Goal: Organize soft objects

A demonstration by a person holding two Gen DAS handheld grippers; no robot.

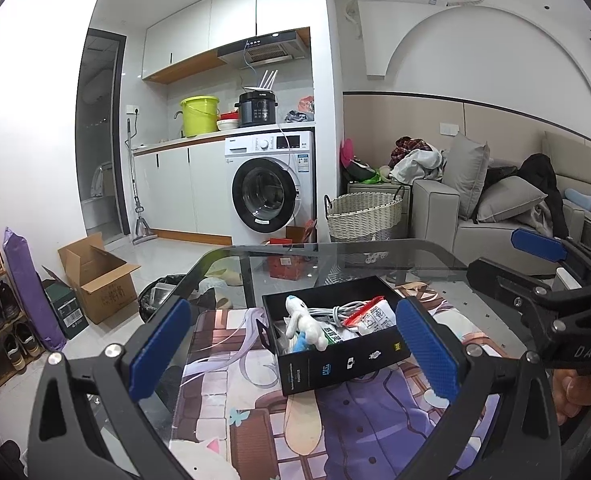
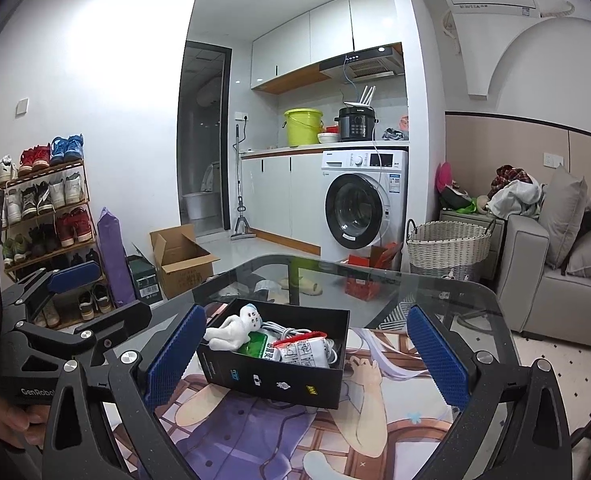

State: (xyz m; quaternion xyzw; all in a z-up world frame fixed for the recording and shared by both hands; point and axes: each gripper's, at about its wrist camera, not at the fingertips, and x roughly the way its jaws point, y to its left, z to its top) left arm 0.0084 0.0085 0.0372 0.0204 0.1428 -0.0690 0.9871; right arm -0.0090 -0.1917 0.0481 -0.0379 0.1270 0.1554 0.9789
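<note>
A black box (image 1: 347, 358) (image 2: 279, 384) stands on an anime-print mat (image 1: 335, 424) (image 2: 295, 432) on a glass table. In it lie a white plush toy (image 1: 305, 322) (image 2: 235, 330), a white cable (image 1: 335, 312) (image 2: 295, 330), a white packet with a red edge (image 1: 373, 316) (image 2: 301, 352) and a green-and-white pack (image 2: 259, 348). My left gripper (image 1: 291, 354) is open and empty, just in front of the box. My right gripper (image 2: 307, 354) is open and empty, its pads either side of the box. Each gripper shows at the edge of the other's view.
The glass table's far edge (image 1: 315, 246) (image 2: 335, 262) curves ahead. Beyond stand a washing machine (image 1: 271, 188), a woven basket (image 1: 363, 216), a grey sofa with cushions (image 2: 555, 264), a cardboard box (image 2: 179, 258) and a shoe rack (image 2: 43, 220).
</note>
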